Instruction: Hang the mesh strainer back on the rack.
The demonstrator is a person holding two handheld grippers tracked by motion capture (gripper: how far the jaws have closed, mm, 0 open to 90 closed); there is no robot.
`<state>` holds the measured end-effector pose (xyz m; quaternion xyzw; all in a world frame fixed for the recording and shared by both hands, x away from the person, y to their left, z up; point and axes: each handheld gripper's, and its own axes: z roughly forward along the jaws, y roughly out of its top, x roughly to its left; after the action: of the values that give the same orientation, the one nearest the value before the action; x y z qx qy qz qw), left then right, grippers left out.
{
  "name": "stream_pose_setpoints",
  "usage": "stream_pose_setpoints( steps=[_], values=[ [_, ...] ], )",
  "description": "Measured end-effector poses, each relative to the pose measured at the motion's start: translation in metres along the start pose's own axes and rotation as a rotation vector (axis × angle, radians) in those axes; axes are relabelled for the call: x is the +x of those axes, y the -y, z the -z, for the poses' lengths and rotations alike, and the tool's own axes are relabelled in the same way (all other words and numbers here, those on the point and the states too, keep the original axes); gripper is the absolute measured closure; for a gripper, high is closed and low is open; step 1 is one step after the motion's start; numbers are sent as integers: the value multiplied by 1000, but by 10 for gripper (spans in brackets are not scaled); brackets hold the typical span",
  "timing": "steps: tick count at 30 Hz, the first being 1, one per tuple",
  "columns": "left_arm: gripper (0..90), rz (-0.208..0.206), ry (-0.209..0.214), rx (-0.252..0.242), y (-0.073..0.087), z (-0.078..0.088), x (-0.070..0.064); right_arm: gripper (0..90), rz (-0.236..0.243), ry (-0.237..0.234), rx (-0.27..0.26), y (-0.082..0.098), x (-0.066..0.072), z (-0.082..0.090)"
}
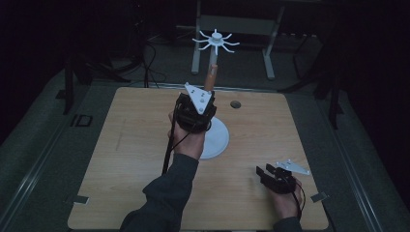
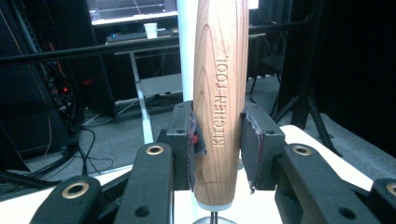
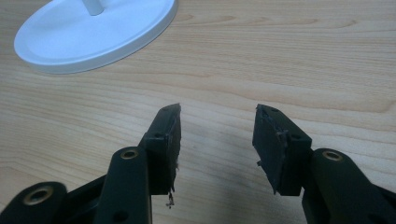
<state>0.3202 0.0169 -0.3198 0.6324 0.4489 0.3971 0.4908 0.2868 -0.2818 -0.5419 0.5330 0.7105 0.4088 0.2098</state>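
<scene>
A: Wooden handle (image 2: 220, 93), stamped KITCHEN TOOL, upright, its bottom end just below the pads. Where does it sit?

B: Between the jaws of the left gripper (image 2: 219, 140). Both pads press its sides, so it's pinched. In the high view the left gripper (image 1: 195, 110) is raised over the table (image 1: 130, 145), right in front of the white rack's post (image 1: 213, 58), and a bit of the handle (image 1: 210, 79) pokes up above it.

A: Rack details?

B: White stand, round base (image 1: 217, 140) on the table, post going up to a ring of hook arms (image 1: 215, 41) at the top. Nothing hangs on the arms as far as I can see.

A: So progress?

B: My read: tool is picked up and carried to the rack, hanging not done. Handle top sits well below the hook arms. The tool's working end is hidden, can't tell what kind it is or whether it has a loop.

A: Other hand?

B: Right gripper (image 1: 270, 175) low at the near right of the table, jaws spread, nothing between them. The right gripper view looks across bare wood at the white base (image 3: 93, 32); gripper (image 3: 217, 140) is idle.

A: Left to do?

B: Likely lift, hook it, release.
</scene>
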Motion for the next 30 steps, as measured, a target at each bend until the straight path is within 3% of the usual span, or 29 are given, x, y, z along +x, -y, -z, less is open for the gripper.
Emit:
stream_pose_setpoints(
  steps=[8, 18, 26, 30],
  values=[
    [675, -6, -15, -49, -6, 6, -1, 510, -7, 1, 1, 0, -1, 0],
    [674, -21, -27, -75, -16, 8, -5, 509, -7, -1, 4, 1, 0, 0],
    [674, -34, -47, -61, -26, -2, -8, 508, -9, -1, 2, 1, -1, 0],
    [674, -14, -61, -44, -29, -10, -6, 508, -10, -1, -1, 0, -1, 1]
  ],
)
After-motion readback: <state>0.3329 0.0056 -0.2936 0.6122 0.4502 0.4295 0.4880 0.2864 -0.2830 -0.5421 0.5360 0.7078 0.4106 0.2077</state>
